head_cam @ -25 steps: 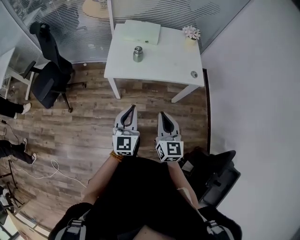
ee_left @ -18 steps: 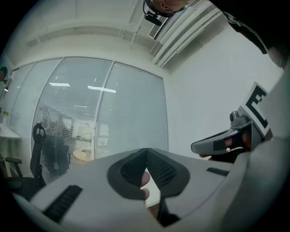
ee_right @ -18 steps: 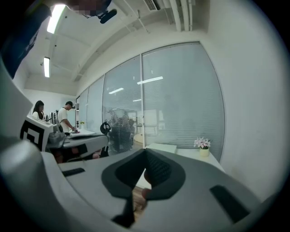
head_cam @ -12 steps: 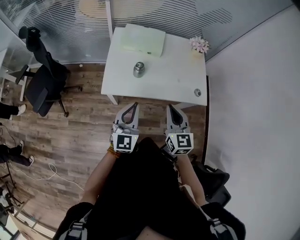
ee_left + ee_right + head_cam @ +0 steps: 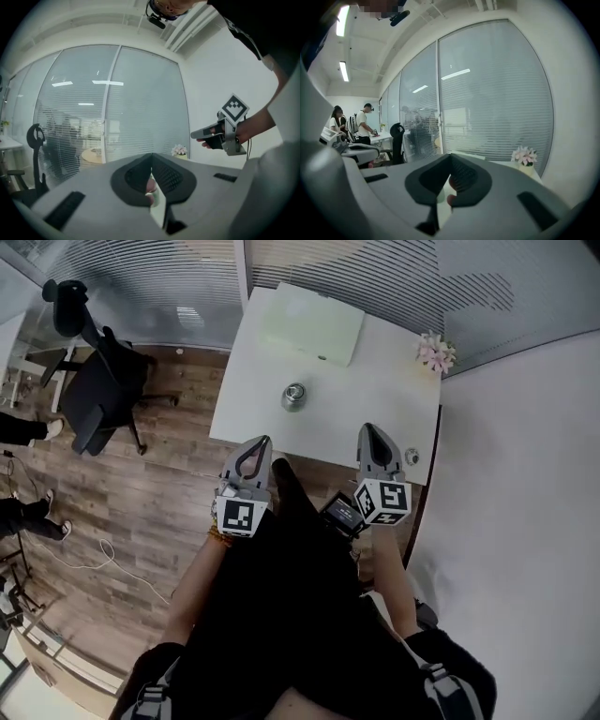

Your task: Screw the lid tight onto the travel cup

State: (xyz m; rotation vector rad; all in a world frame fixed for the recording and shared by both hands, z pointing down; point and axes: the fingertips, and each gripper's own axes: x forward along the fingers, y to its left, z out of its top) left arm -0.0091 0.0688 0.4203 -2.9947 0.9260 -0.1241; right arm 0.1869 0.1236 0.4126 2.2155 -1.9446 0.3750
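Both tongs are shut and empty: left tongs (image 5: 262,442) and right tongs (image 5: 371,433) hang at the white desk's (image 5: 375,381) near edge. The steel travel cup (image 5: 294,397) stands upright beyond and between them, untouched. A green pad (image 5: 314,324) and flowers (image 5: 436,352) sit farther back. An office chair (image 5: 94,395) stands left on the wood floor (image 5: 159,484).

The travel cup (image 5: 294,397) is silver, the table (image 5: 380,395) white, the floor (image 5: 159,479) brown.
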